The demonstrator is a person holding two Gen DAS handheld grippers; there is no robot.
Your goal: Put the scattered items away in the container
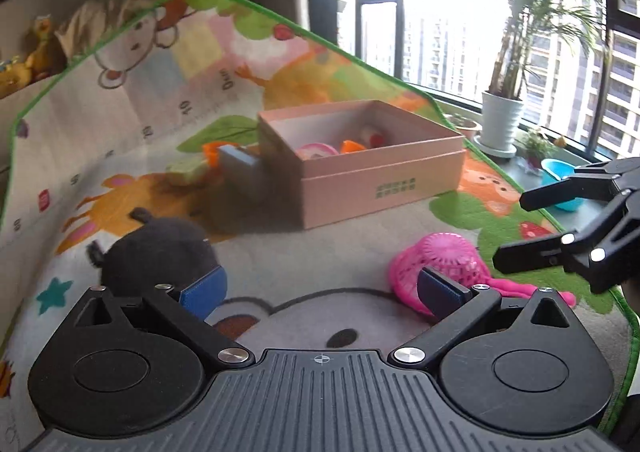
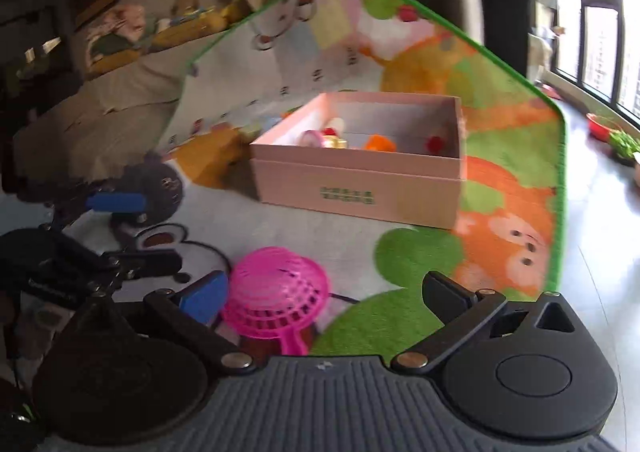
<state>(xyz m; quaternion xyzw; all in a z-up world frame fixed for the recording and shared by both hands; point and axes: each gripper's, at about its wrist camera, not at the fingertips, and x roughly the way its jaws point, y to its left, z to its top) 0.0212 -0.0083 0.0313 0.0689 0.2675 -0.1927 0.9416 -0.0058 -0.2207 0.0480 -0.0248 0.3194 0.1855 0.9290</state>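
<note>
on the mat (image 1: pixel 280 252), left to right: a black plush (image 1: pixel 156 256) by the left hand-held gripper (image 1: pixel 320 290), whose jaws are wide apart and empty; the pink box (image 1: pixel 380 176) farther back with toys inside; a pink sieve (image 2: pixel 276 300) between the spread, empty jaws of the right hand-held gripper (image 2: pixel 324 292).

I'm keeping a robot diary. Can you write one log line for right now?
left gripper: open, empty | right gripper: open, empty | pink plastic mesh scoop: on mat | pink cardboard box: partly filled
</note>
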